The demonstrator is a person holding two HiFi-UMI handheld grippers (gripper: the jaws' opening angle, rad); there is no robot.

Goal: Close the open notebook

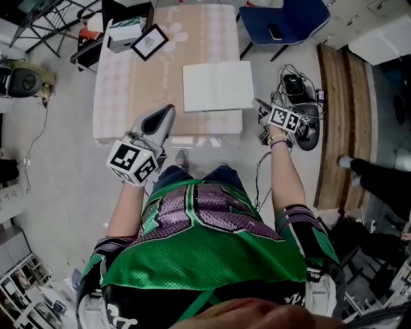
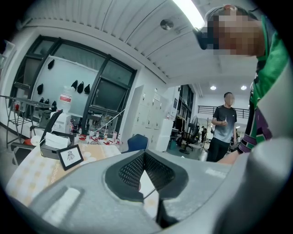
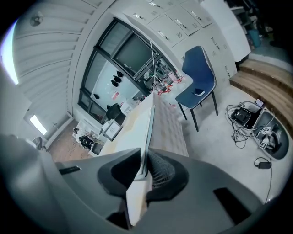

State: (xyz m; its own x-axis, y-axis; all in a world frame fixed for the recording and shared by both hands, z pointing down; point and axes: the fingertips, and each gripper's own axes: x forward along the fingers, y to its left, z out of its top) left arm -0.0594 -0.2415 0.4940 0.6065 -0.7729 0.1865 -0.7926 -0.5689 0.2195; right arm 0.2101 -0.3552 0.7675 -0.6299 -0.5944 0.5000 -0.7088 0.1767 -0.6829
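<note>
Open notebook (image 1: 218,87) on bench (image 1: 128,96), right part of top, close to near edge. White pgs up, right edge poking just past bench's right side. Right tongs (image 1: 259,103) at that overhanging edge, nr the near corner, pinching it. In right gripper view: thin white sheet clamped btwn the pads, seen edge-on, running off toward far end of bench.

Left tongs (image 1: 168,110) over near edge of bench, left of notebook, near it but apart. Tips pressed together in left gripper view, nothing btwn them; white pgs just visible through the gap behind the tips.

Far left corner of bench: small pic frame (image 1: 149,42) and a box (image 1: 125,32) just beside it. Blue chair (image 1: 282,19) past bench's far right corner. Cable tangle (image 1: 298,87) on floor right of bench, close by right tongs. Person (image 2: 222,132) standing well back in left gripper view.
</note>
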